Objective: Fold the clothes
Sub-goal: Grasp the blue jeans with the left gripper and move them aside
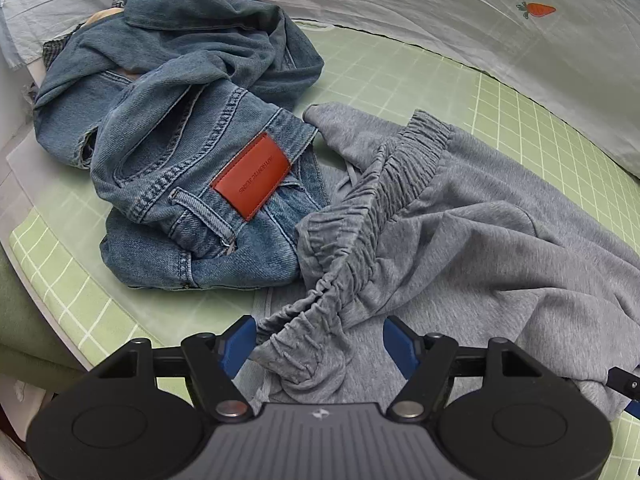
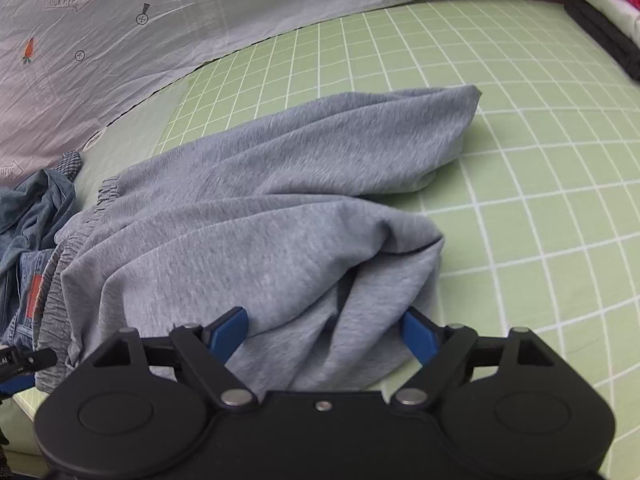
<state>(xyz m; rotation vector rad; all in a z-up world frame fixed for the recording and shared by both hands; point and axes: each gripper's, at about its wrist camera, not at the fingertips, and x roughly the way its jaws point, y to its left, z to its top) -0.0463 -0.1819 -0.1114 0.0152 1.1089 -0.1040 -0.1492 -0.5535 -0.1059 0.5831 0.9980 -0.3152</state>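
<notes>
Grey sweatpants [image 1: 460, 240] lie crumpled on the green checked sheet [image 1: 400, 76]; their elastic waistband [image 1: 360, 216] runs toward my left gripper [image 1: 320, 344]. The left gripper is open, its blue pads either side of the waistband's near end. In the right wrist view the sweatpants' legs [image 2: 280, 200] lie bunched. My right gripper [image 2: 326, 334] is open with a fold of grey cloth between its blue pads. Blue jeans [image 1: 180, 120] with an orange patch [image 1: 252, 176] lie heaped left of the sweatpants.
A grey quilt with carrot prints [image 1: 480, 8] lies along the far side, also in the right wrist view [image 2: 120, 32]. A dark strap and red-white item [image 2: 616, 8] sit at the far right. The green sheet [image 2: 540, 160] stretches right of the sweatpants.
</notes>
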